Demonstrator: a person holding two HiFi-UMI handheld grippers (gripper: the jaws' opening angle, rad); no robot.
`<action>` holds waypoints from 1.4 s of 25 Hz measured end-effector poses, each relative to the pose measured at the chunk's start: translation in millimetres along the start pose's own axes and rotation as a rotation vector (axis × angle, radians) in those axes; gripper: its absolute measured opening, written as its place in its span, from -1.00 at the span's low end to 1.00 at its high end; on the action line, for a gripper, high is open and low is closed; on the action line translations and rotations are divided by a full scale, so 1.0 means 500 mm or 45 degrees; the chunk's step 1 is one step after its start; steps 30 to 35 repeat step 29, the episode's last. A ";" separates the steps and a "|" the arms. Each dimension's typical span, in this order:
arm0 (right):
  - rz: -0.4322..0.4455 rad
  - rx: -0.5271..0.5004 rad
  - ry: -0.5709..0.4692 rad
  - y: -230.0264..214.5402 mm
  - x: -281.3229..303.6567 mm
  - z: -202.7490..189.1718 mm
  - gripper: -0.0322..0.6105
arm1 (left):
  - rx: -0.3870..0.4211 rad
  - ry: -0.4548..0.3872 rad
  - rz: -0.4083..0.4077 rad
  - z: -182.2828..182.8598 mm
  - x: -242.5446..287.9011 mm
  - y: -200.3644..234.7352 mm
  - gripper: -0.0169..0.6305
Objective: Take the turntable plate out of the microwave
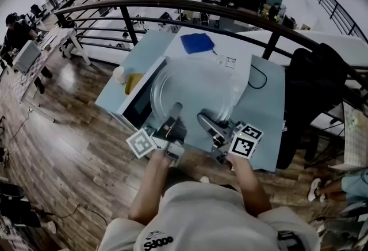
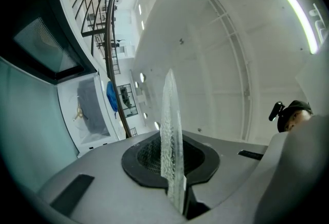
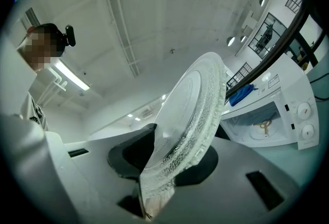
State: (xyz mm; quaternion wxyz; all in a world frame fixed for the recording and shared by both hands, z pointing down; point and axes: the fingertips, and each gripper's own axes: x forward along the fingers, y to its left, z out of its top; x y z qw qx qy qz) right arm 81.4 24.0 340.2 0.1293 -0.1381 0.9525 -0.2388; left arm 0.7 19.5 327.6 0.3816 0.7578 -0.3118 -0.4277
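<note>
While the left tongs and right tongs each clamp the turntable plate at its rim, only the gripper views show inside the open microwave.

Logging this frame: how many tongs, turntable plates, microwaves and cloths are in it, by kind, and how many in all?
tongs: 2 (left tongs, right tongs, both clamped on the plate's rim)
glass turntable plate: 1
microwave: 1
blue cloth: 1
total: 5
</note>
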 end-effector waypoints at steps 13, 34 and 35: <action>-0.007 -0.017 -0.008 0.001 0.002 0.000 -0.60 | -0.022 0.003 0.004 0.002 0.002 0.001 -0.83; -0.019 -0.011 -0.007 -0.013 0.001 -0.003 -0.60 | -0.041 0.007 0.012 -0.001 0.008 0.014 -0.83; -0.019 -0.011 -0.007 -0.013 0.001 -0.003 -0.60 | -0.041 0.007 0.012 -0.001 0.008 0.014 -0.83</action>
